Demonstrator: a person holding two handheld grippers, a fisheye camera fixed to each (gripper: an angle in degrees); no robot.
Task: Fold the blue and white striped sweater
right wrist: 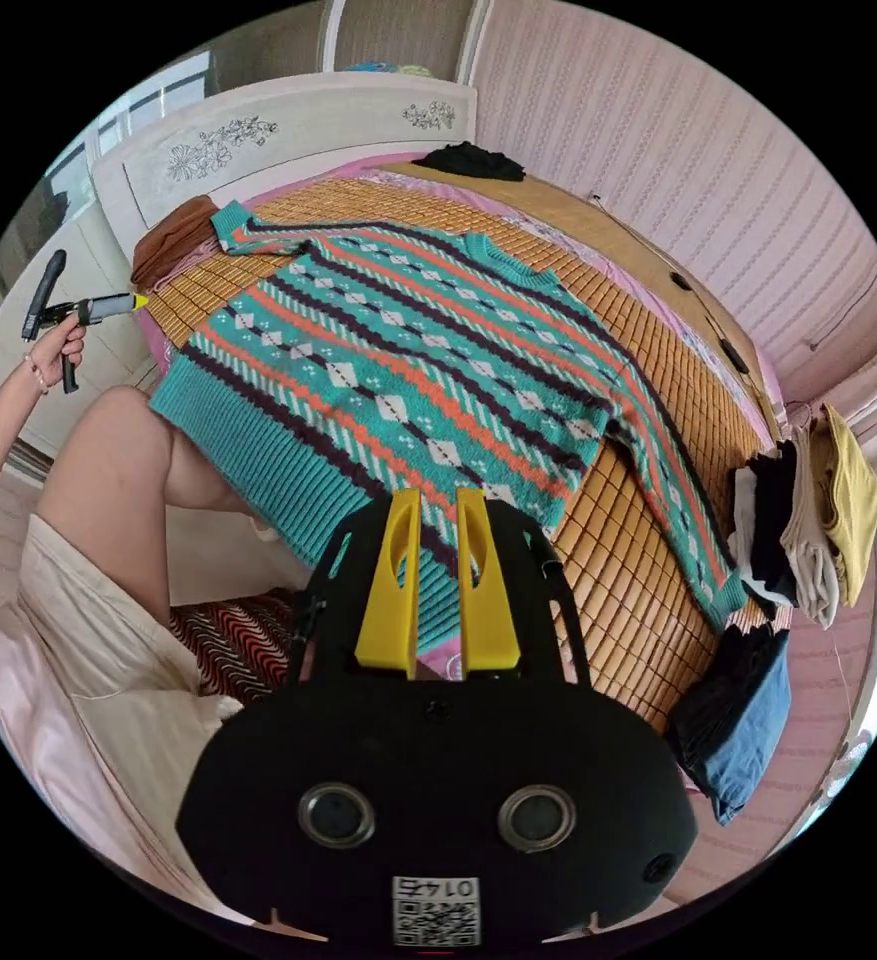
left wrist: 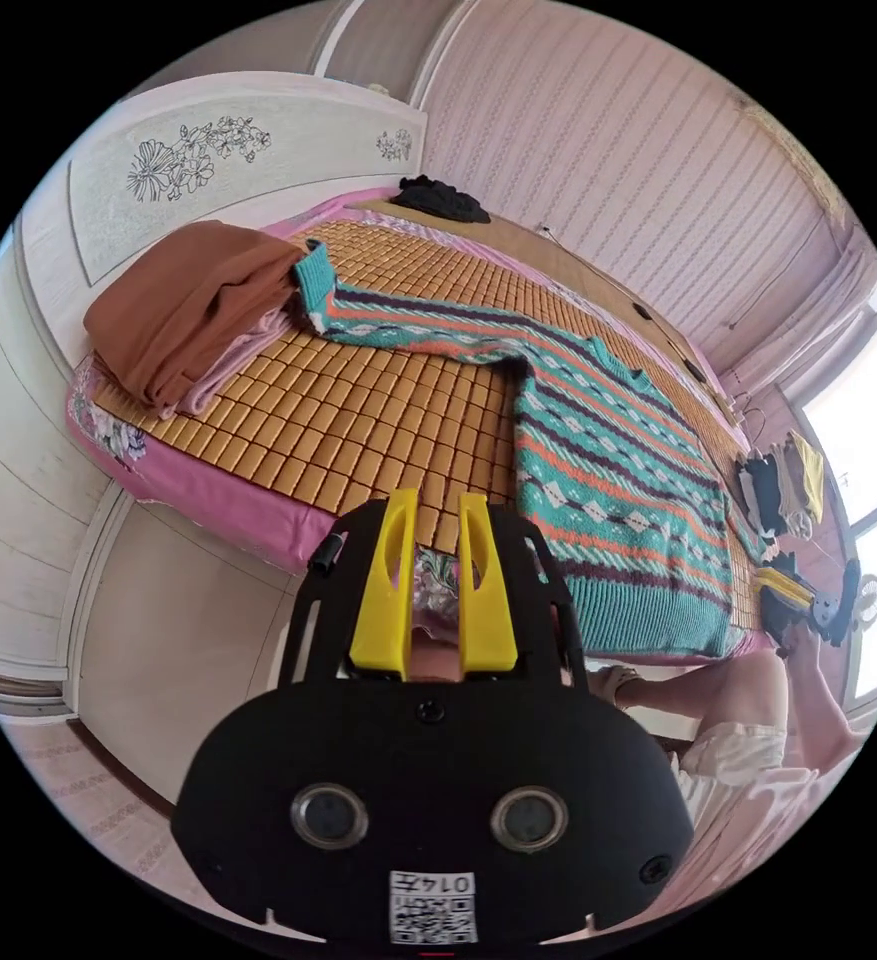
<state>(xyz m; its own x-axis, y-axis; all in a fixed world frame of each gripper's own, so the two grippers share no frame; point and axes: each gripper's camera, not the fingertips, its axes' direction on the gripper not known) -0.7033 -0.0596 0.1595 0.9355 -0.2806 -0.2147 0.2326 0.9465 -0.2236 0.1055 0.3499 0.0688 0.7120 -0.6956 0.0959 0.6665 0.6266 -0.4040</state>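
Note:
A knitted sweater (left wrist: 608,480) (right wrist: 408,340) with teal, orange, dark purple and white stripes lies spread flat on the bamboo mat (left wrist: 338,400) (right wrist: 638,560) of a bed, both sleeves stretched out. My left gripper (left wrist: 438,495) hovers off the bed's edge, beside the hem and below one sleeve, with only a narrow slit between its yellow jaws and nothing in them. My right gripper (right wrist: 438,492) hangs over the hem, jaws equally close and empty. The right gripper view has the left gripper (right wrist: 108,305) in a hand; the left gripper view has the right gripper (left wrist: 793,592).
A folded brown garment (left wrist: 188,300) (right wrist: 173,240) lies by the headboard (left wrist: 208,170). A black garment (right wrist: 473,160) sits at the far side. Folded clothes (right wrist: 808,520) and a dark blue pile (right wrist: 738,720) sit at the mat's end. The person's leg (right wrist: 128,470) touches the bed edge.

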